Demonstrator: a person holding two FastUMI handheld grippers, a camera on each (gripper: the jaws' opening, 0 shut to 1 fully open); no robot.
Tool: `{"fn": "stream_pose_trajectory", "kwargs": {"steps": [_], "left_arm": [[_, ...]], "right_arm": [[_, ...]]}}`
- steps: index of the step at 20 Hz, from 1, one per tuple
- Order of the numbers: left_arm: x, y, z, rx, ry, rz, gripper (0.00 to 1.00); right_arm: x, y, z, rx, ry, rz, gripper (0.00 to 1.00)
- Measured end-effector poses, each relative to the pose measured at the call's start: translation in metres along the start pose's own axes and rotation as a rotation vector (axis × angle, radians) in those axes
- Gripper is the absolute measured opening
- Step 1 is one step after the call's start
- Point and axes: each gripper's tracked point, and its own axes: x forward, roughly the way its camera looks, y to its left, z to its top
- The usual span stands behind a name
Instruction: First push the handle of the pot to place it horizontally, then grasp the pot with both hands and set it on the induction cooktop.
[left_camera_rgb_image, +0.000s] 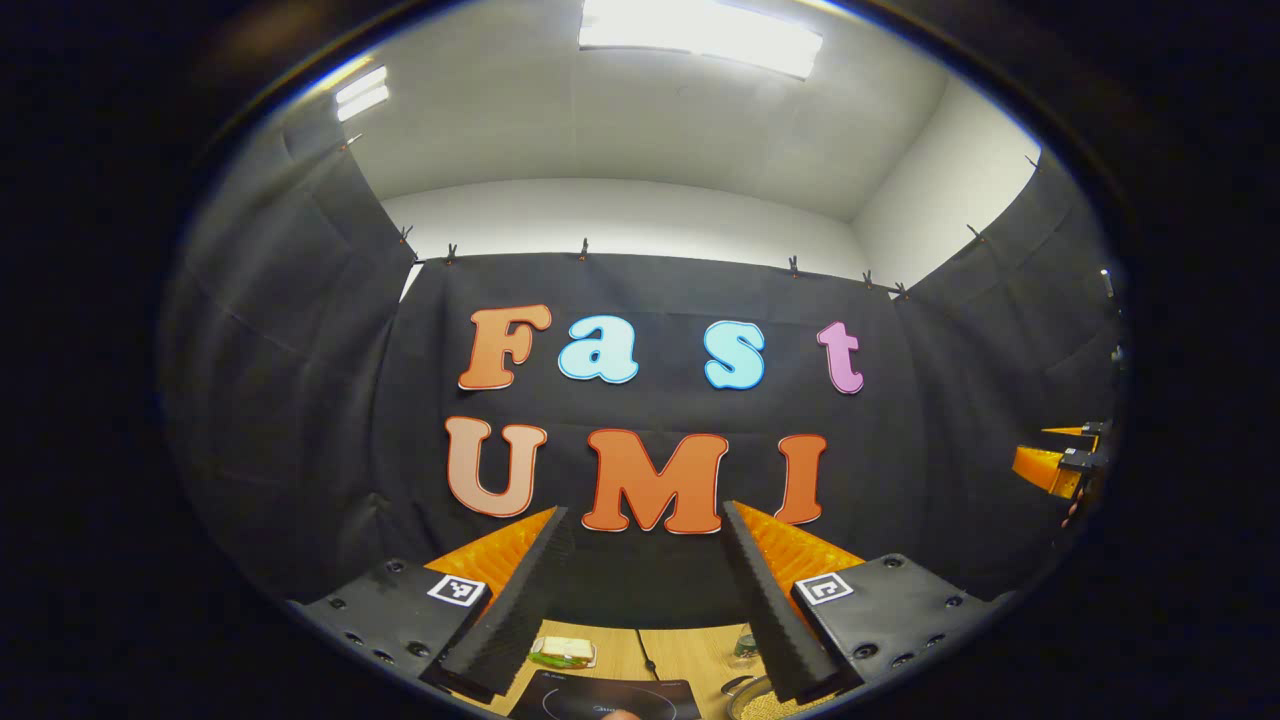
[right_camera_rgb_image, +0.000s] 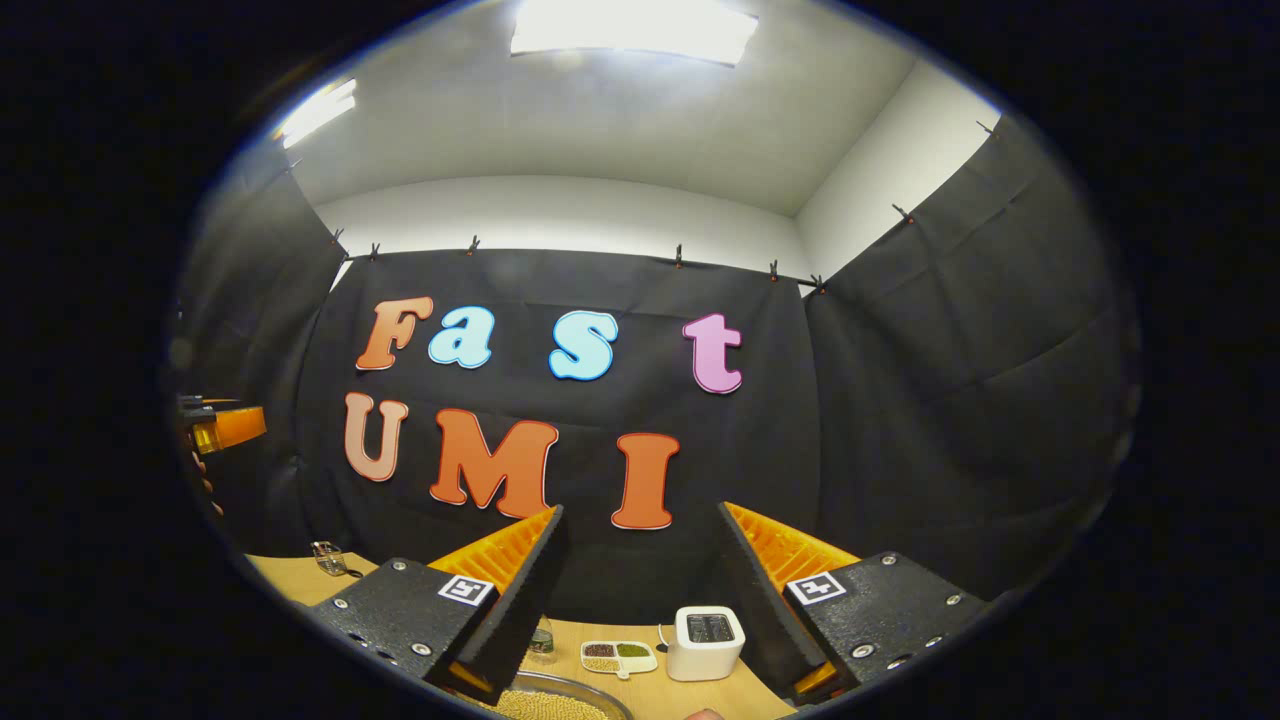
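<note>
The pot shows as a curved metal rim (left_camera_rgb_image: 748, 697) at the bottom of the left gripper view, with pale grains inside. It appears again as the pot (right_camera_rgb_image: 560, 700) low in the right gripper view; I cannot see its handle. The dark induction cooktop (left_camera_rgb_image: 600, 698) lies on the wooden table to the left of the pot. My left gripper (left_camera_rgb_image: 644, 512) is open, raised above the table and aimed at the back wall. My right gripper (right_camera_rgb_image: 640, 512) is open too, equally high, holding nothing.
A sandwich-like item (left_camera_rgb_image: 565, 652), a cable (left_camera_rgb_image: 648, 660) and a small jar (left_camera_rgb_image: 745, 645) lie behind the cooktop. A white toaster (right_camera_rgb_image: 705, 640), a divided dish (right_camera_rgb_image: 620, 655), a bottle (right_camera_rgb_image: 540, 640) and a glass object (right_camera_rgb_image: 328, 558) stand on the table (right_camera_rgb_image: 290, 580).
</note>
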Motion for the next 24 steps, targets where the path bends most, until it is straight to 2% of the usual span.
{"fn": "stream_pose_trajectory", "kwargs": {"steps": [13,24], "left_arm": [[-0.003,-0.007,-0.015,-0.053,0.006,-0.057,0.96],[-0.005,0.005,-0.061,-0.011,0.064,-0.016,0.96]], "right_arm": [[-0.02,-0.003,0.0,-0.002,0.008,-0.002,0.91],[-0.062,0.002,-0.081,0.023,0.163,0.0,0.91]]}}
